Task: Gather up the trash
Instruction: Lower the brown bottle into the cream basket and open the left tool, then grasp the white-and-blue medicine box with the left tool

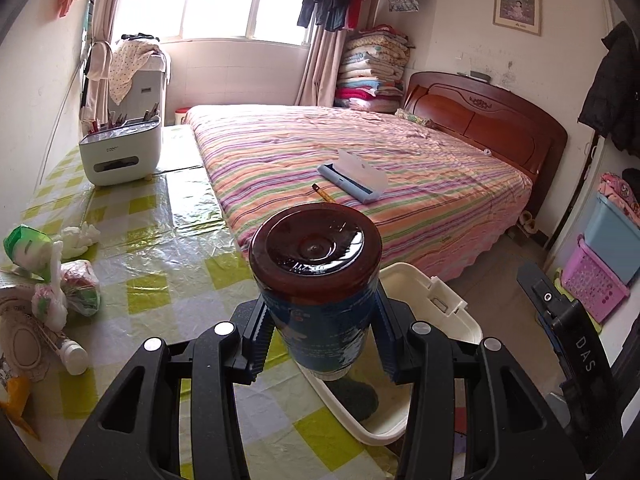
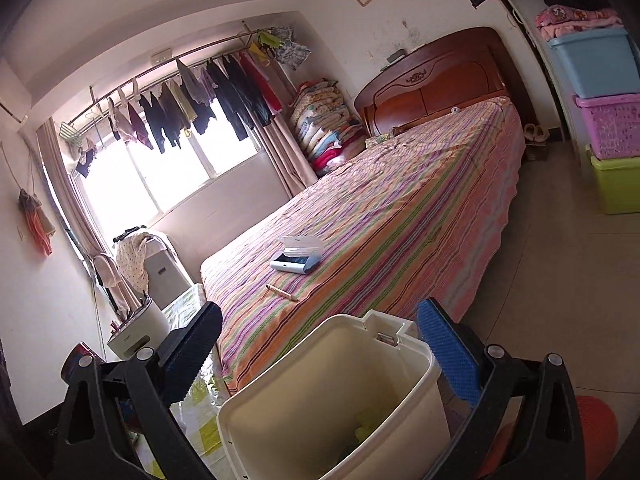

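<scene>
My left gripper [image 1: 322,354] is shut on a brown plastic bottle [image 1: 316,272] with a blue label, held bottom-forward above the table's right edge and over the near rim of the white trash bin [image 1: 436,296]. My right gripper [image 2: 320,356] is open and empty, its fingers spread above the same white bin [image 2: 280,392], which stands on the floor between the table and the bed and holds a few scraps. More trash lies at the table's left: crumpled tissue [image 1: 80,236], a green packet [image 1: 24,244], a tied plastic bag [image 1: 76,288] and a small white bottle [image 1: 74,356].
A yellow-checked table [image 1: 160,248] with a plastic cover carries a white pen-holder box [image 1: 120,152]. A striped bed [image 1: 360,168] with a blue case and a pen stands behind. Stacked plastic crates [image 2: 608,120] stand on the right. A red stool [image 2: 596,428] is near the bin.
</scene>
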{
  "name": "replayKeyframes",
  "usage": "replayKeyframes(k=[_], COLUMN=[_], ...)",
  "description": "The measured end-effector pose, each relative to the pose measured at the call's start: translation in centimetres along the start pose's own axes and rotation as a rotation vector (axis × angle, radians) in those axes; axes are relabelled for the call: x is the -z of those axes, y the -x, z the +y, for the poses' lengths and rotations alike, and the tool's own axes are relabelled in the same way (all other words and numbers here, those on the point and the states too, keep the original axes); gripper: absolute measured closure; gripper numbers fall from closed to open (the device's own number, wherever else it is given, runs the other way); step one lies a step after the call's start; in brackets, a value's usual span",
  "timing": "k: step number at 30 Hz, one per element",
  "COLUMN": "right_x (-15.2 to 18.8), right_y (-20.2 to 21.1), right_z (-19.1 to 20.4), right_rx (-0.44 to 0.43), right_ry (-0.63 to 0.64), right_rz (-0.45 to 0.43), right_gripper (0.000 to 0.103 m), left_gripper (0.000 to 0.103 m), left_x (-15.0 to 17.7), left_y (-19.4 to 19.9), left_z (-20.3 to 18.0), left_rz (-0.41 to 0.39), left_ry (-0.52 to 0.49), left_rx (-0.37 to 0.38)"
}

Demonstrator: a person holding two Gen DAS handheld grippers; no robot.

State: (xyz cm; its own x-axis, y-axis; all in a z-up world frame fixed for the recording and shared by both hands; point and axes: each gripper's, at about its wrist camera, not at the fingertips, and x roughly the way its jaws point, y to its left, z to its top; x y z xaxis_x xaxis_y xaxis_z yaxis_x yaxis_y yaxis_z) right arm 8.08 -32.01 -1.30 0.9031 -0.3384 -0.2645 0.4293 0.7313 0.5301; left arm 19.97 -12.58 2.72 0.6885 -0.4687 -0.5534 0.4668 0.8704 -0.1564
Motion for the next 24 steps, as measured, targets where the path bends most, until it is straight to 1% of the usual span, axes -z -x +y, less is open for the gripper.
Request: replayKeyframes(k=[2, 5, 8, 9, 11, 12, 13, 15, 19, 22, 24], right_x=[-0.3, -0.4, -0.3, -0.3, -0.2, -0.2, -0.2, -0.1, 0.0, 0.2, 0.4], right_y=[0.3, 0.3, 0.1, 0.1, 0.1, 0.1, 0.2, 0.2, 0.1, 0.0, 0.0], right_z=[-1.2, -2.8, -3.4, -3.4, -3.1, -2.9, -2.8, -2.6, -2.5, -1.7, -0.9], right_rx=[0.013, 0.017, 0.008, 0.008, 0.006, 0.003, 0.001, -0.005, -0.019, -0.032, -0.044], right_ry=[-0.052, -0.124, -0.162, -0.162, -0.146, -0.137, -0.131, -0.126, -0.118, -0.098, -0.075], right_rz=[-0.011, 0.000, 0.016, 0.017, 0.020, 0.019, 0.017, 0.020, 0.029, 0.037, 0.044], right_gripper=[0.007, 0.007, 0.007, 0.007, 0.007, 0.007, 0.007, 0.007, 0.007, 0.007, 0.007], left_gripper=[0.060, 0.060, 0.059, 0.057, 0.045, 0.032, 0.025, 0.025, 0.025, 0.024, 0.024], left_x=[0.2, 0.3, 0.4, 0.5, 0.6, 0.6, 0.6, 0.6, 0.2, -0.1, -0.2], left_y=[-0.9, -2.2, -3.0, -3.1, -3.4, -3.4, -3.3, -2.9, -1.7, -0.2, 0.8], left_z=[-0.7, -1.5, -2.1, -2.3, -2.8, -3.0, -3.1, -2.7, -0.8, 1.4, 3.0], left_rz=[0.018, 0.051, 0.049, 0.045, 0.035, 0.023, 0.004, -0.018, -0.019, -0.046, -0.064], left_ry=[-0.003, -0.001, -0.011, -0.023, -0.047, -0.056, -0.060, -0.059, -0.018, -0.007, -0.011], left_rx=[0.022, 0.054, 0.049, 0.047, 0.039, 0.032, 0.016, -0.007, -0.030, -0.095, -0.158])
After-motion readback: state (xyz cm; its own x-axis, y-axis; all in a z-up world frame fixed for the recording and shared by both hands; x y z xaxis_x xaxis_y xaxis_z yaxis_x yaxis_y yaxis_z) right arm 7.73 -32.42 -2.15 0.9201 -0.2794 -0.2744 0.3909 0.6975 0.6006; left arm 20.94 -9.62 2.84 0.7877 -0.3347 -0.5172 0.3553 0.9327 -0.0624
